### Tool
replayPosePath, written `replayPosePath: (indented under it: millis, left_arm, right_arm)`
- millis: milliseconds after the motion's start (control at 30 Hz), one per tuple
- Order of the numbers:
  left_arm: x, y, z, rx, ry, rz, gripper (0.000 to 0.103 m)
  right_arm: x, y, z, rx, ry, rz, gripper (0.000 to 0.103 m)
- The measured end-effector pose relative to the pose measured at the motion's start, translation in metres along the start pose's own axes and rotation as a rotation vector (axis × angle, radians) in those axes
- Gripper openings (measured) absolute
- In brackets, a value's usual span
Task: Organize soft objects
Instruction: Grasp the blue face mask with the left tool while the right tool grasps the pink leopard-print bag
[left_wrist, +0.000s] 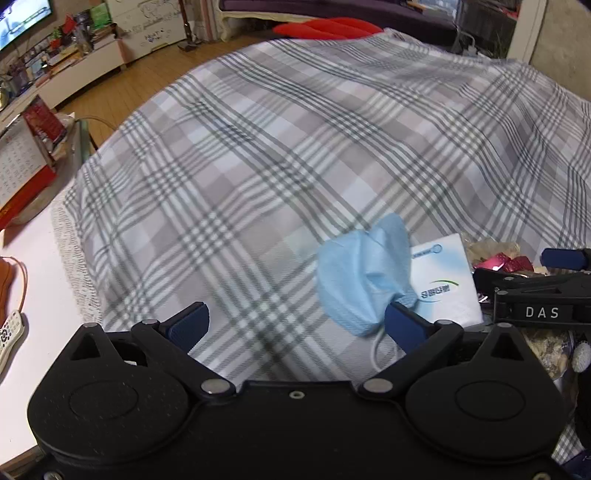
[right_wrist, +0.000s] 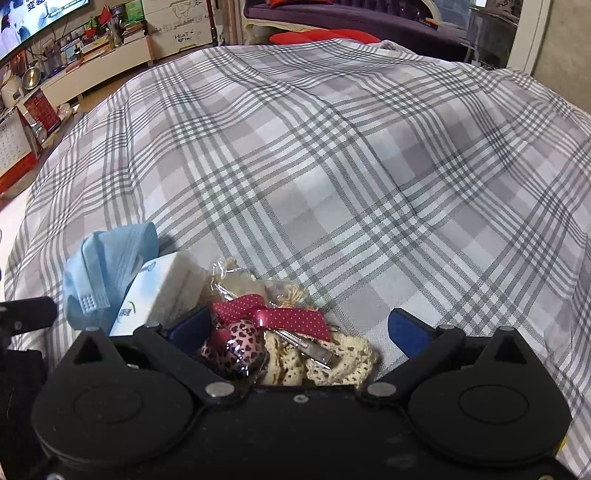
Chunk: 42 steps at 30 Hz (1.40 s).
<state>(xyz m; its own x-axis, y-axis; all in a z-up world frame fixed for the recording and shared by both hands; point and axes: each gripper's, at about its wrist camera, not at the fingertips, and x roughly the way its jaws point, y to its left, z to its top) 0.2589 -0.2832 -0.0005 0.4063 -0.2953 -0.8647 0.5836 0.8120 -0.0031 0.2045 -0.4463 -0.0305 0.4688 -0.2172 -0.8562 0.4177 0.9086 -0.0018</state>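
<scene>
The left gripper (left_wrist: 295, 325) stands wide apart over the grey-and-white plaid cloth (left_wrist: 258, 166), nothing between its blue pads; its right pad (left_wrist: 404, 325) touches, or sits just in front of, the lower edge of a crumpled light-blue disposable face mask (left_wrist: 362, 273) lying on the cloth. Whether it actually presses the mask cannot be told. Just to the right of the mask lies a white tissue packet with blue-green print (left_wrist: 447, 280), and beyond that part of the right gripper shows at the frame edge.

The right gripper (right_wrist: 299, 332) is also spread wide. Between its fingers, close to the camera, sits a heap of small soft things: a pink heart-patterned puffy piece (right_wrist: 240, 347), a dark-pink dotted ribbon bow on a metal clip (right_wrist: 280, 319), and cream lace trim (right_wrist: 325, 363). It grips none of them.

Farther left in that view, the tissue packet (right_wrist: 162, 291) leans against the mask (right_wrist: 103, 273).

Past the cloth's far edge lies a red cushion (right_wrist: 321, 37).
</scene>
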Motion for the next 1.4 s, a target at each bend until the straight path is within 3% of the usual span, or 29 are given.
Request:
replayPosePath:
  millis: [33,167,200,500,800,933,1067,1100,1233,1400]
  left_arm:
    - [0.004,-0.003,0.001,0.003,0.011,-0.004,0.099]
    - [0.020,-0.010,0.005,0.004,0.066,-0.010,0.099]
    - [0.024,-0.011,0.007,-0.003,0.079,-0.012,0.099]
    - [0.061,-0.015,0.030,-0.094,0.162,-0.033,0.098]
    - [0.074,-0.017,0.048,-0.094,0.191,-0.024,0.098]
    - [0.078,-0.018,0.050,-0.087,0.207,-0.039,0.097]
    - [0.085,-0.011,0.055,-0.115,0.223,-0.059,0.093]
    - [0.086,-0.009,0.057,-0.121,0.227,-0.062,0.091]
    - [0.084,-0.005,0.067,-0.111,0.235,-0.074,0.069]
    - [0.087,0.000,0.075,-0.118,0.271,-0.096,0.064]
  right_arm:
    - [0.000,-0.001,0.000,0.002,0.002,0.004,0.099]
    - [-0.001,-0.012,0.002,0.060,0.018,0.114,0.071]
    - [-0.001,-0.015,0.002,0.076,0.015,0.129,0.068]
    - [-0.004,-0.043,0.008,0.222,-0.035,0.055,0.069]
    - [-0.004,-0.072,0.007,0.388,-0.067,0.050,0.073]
    - [-0.007,-0.070,0.007,0.400,-0.109,0.037,0.102]
    - [-0.011,-0.065,0.008,0.362,-0.129,0.081,0.103]
    - [-0.011,-0.061,0.008,0.333,-0.120,0.070,0.103]
    - [-0.003,-0.040,0.007,0.178,-0.076,-0.049,0.103]
    - [0.003,-0.029,0.005,0.100,-0.049,-0.065,0.103]
